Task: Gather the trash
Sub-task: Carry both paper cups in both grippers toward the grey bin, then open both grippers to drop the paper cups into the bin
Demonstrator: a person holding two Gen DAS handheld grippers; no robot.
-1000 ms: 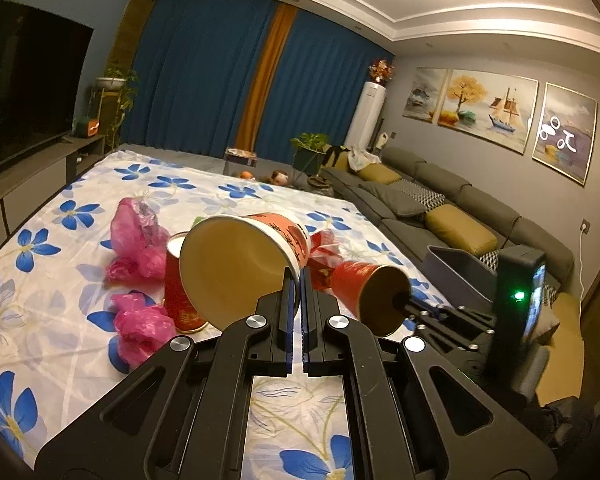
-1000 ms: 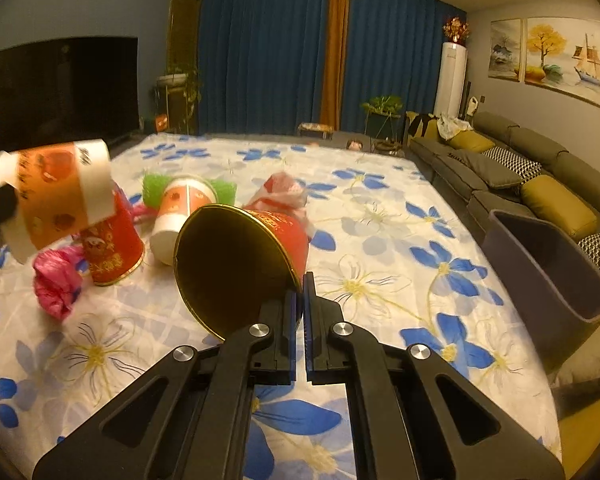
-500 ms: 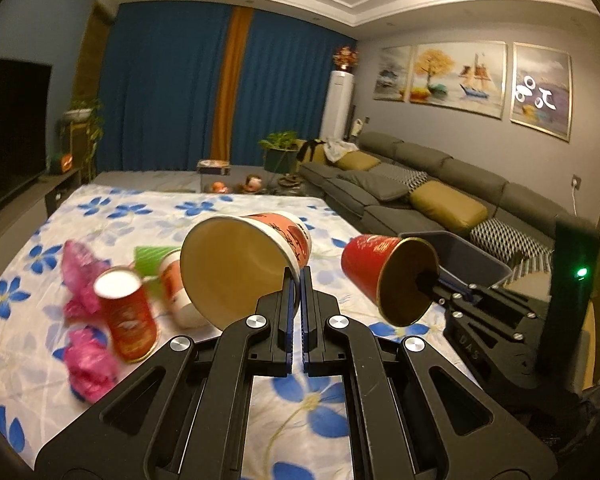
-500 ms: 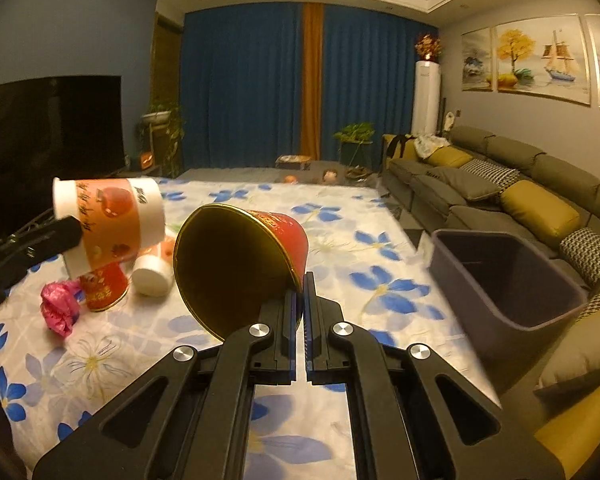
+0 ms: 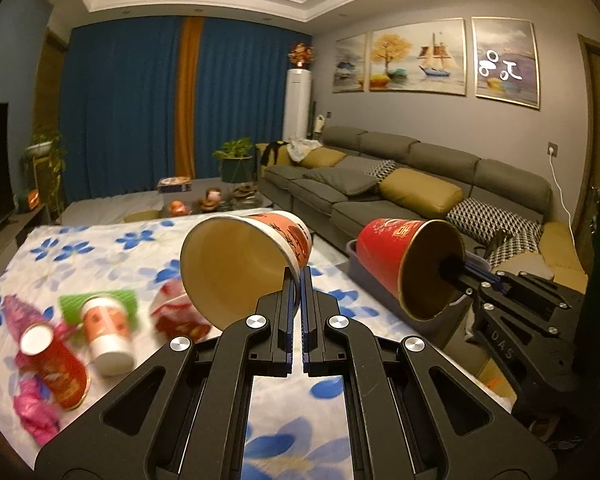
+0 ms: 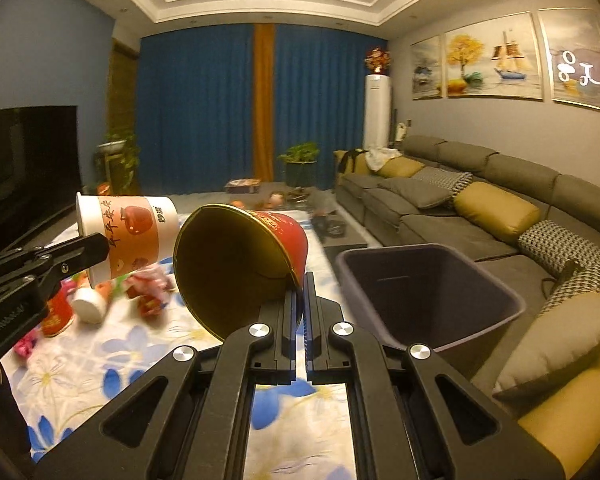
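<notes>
Floral sheet (image 6: 100, 352) below; my left gripper (image 5: 296, 280) pinches white-orange cup (image 5: 240, 264) rim, right gripper (image 6: 299, 284) pinches red cup (image 6: 240, 264) rim, grey bin (image 6: 428, 292) just right

Two tilted cups (image 5: 256, 256) aloft, gripper-held.

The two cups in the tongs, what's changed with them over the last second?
Both were carried up off the flowered cloth and rightward toward the grey bin, which now sits close in the right wrist view. The left tongs remain clamped on the orange-and-white cup, the right tongs on the red cup. Nothing released; remaining trash stays on the cloth.
</notes>
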